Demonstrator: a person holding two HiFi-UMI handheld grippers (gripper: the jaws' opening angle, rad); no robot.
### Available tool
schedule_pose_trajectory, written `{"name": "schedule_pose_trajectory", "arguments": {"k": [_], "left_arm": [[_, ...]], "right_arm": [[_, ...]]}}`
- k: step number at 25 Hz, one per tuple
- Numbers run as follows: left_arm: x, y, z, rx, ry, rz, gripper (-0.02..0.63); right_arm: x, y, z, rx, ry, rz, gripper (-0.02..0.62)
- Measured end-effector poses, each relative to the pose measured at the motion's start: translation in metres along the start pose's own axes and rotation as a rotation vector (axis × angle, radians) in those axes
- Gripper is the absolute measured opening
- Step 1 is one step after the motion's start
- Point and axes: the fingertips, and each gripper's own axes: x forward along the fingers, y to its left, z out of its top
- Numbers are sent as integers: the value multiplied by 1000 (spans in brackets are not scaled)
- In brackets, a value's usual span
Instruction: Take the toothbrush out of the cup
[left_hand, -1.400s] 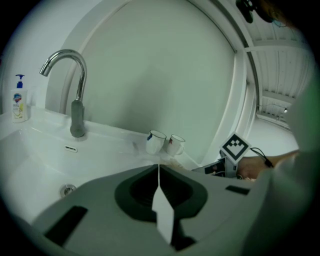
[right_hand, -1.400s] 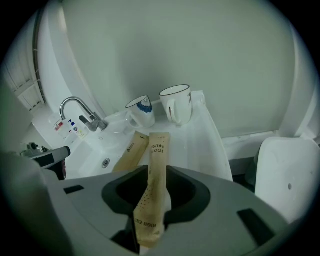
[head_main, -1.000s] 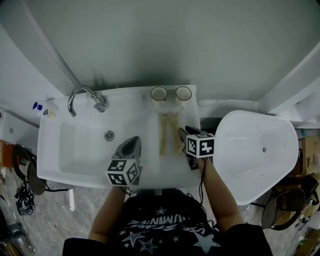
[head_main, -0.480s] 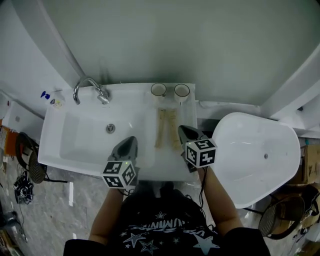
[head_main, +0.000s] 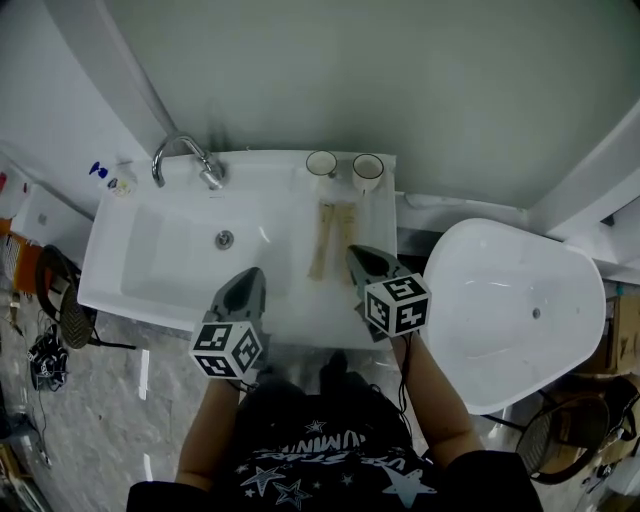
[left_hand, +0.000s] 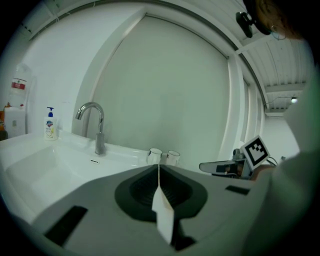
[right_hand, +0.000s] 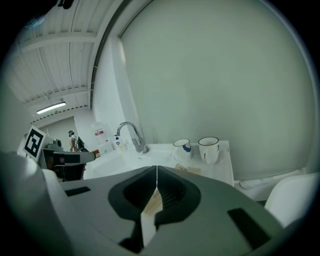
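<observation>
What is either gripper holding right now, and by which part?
Nothing: the left gripper and right gripper are both shut empty; the toothbrushes lie on the counter.

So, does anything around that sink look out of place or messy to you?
Only mildly. Two tan toothbrushes lie flat on the ledge of the sink, in front of the two cups rather than standing in them, and one is slightly slanted. Nothing looks spilled or broken.

Left gripper (head_main: 250, 278) and right gripper (head_main: 356, 256) over white sink (head_main: 150, 270), near edge. Just ahead of right gripper: two pale toothbrushes (head_main: 321, 240) lying flat; beyond, two cups (head_main: 321, 163) side by side. Faucet (head_main: 186, 155) ahead-left of left gripper.
</observation>
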Motion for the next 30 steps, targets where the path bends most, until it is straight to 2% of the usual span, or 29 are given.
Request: {"name": "schedule_pose_trajectory", "arguments": {"k": [4,11,17,23,30], "left_arm": [[-8,8,2,-1,-10,-18,20],[-37,29,-5,1,10,-97,20],[-82,67,-5,-5,-9,-116,20],[-129,107,-12,-33,-18,-129,20],[-179,139,-25,-32,-18,-179,20]], "right_arm": [[-3,7,-3,8,-3,-26,15],[-11,36,-5,26,-32,-119,15],[-10,86,-13,39,-55,-164,15],[-13,141,-10,18,-132,-211,15],[-25,209,-31,30,-168,-243,14]]}}
